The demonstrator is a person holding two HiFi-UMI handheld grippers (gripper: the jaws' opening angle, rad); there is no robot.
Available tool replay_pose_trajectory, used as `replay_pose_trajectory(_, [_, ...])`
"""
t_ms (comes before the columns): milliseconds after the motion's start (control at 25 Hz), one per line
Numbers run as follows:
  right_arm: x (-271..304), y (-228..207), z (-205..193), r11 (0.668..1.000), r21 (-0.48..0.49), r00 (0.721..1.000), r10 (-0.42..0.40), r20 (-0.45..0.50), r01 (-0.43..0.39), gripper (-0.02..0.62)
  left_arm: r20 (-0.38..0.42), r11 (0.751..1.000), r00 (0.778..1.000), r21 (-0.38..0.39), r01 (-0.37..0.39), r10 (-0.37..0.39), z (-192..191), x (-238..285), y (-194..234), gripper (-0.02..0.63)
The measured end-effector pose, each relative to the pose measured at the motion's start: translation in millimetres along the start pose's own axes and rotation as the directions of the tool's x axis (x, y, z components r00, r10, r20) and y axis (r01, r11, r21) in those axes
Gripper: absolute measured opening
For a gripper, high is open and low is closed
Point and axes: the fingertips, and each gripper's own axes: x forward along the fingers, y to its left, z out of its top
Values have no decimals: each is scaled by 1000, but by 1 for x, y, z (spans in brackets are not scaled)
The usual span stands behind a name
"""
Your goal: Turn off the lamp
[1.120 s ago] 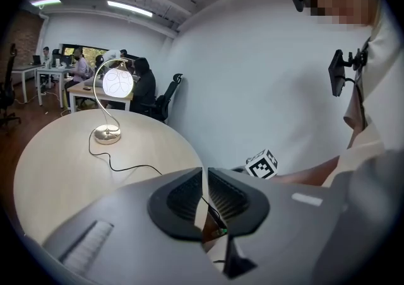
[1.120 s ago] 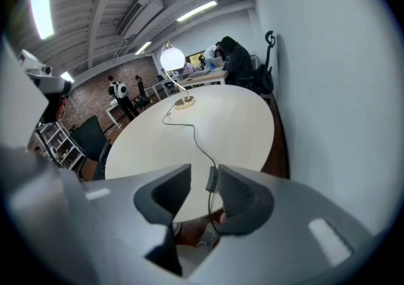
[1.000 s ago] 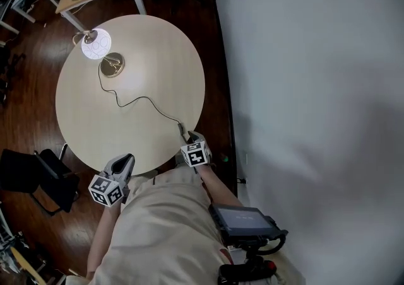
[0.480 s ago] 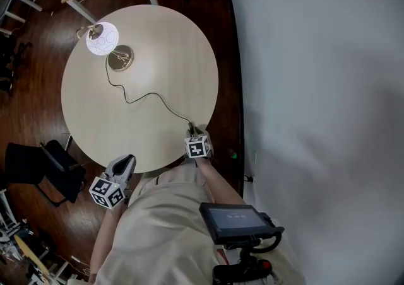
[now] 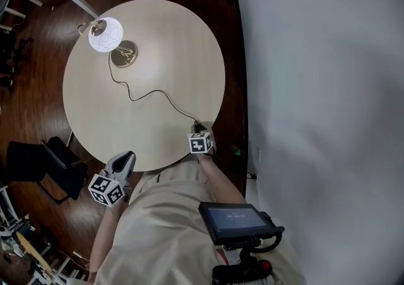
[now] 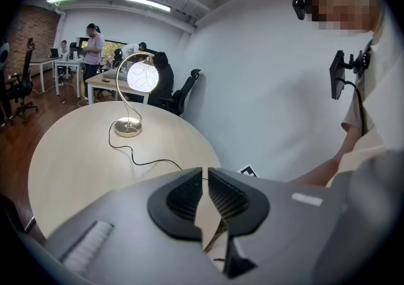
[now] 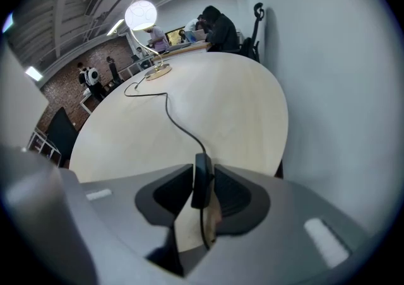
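Pale wood makes up the round worktop [image 5: 158, 44], and it stands on a dark brown floor [image 5: 25, 101] beside a white wall [image 5: 315, 88]. The lamp [image 5: 105, 33] stands near the worktop's edge at about 10 o'clock. Its round white shade glows bright, so the lamp is on. Its shiny gold base [image 5: 124, 53] sits just beside the shade, and a thin bent stem joins the two.

A black cord [image 5: 151, 93] runs from the base in a wiggly line across the worktop to the edge at about 5 o'clock. There the right gripper [image 7: 203, 189] points down at the worktop. Its jaws have just been closing, and the small black cord switch [image 7: 202, 170] stands upright between them. Both pads press on the sides of the switch, and the cord hangs down below it.

The left gripper [image 6: 206, 192] is off the worktop, just past the edge at about 7 o'clock. Its jaws are pressed together with nothing between them.

A black chair [image 5: 38, 164] stands on the floor near the worktop at about 8 o'clock. In the left gripper view, other people sit and stand at desks far behind the lamp.
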Motion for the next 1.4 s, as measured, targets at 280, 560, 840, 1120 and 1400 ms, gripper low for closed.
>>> replay_pose_trajectory(280, [1, -2, -2, 999, 7, 999, -33, 1, 33, 98, -4, 1000, 1000, -3, 2, -2, 0, 0, 4, 11])
replay_pose_trajectory(560, [2, -3, 0, 998, 0, 998, -60, -5, 60, 91, -20, 1000, 1000, 10, 8, -8, -5, 0, 4, 11])
replay_pose_trajectory(840, [1, -2, 2, 997, -13, 997, -72, -6, 72, 89, -33, 1000, 999, 4, 14, -14, -12, -1, 1, 15])
replay_pose_trajectory(1120, [3, -2, 2, 998, -15, 998, -62, -3, 62, 87, -34, 1000, 999, 0, 17, -17, -13, 2, -2, 15])
replay_pose_trajectory(1400, [4, -2, 1, 998, -19, 998, -58, -16, 58, 87, -35, 1000, 999, -1, 13, -13, -13, 4, -3, 15])
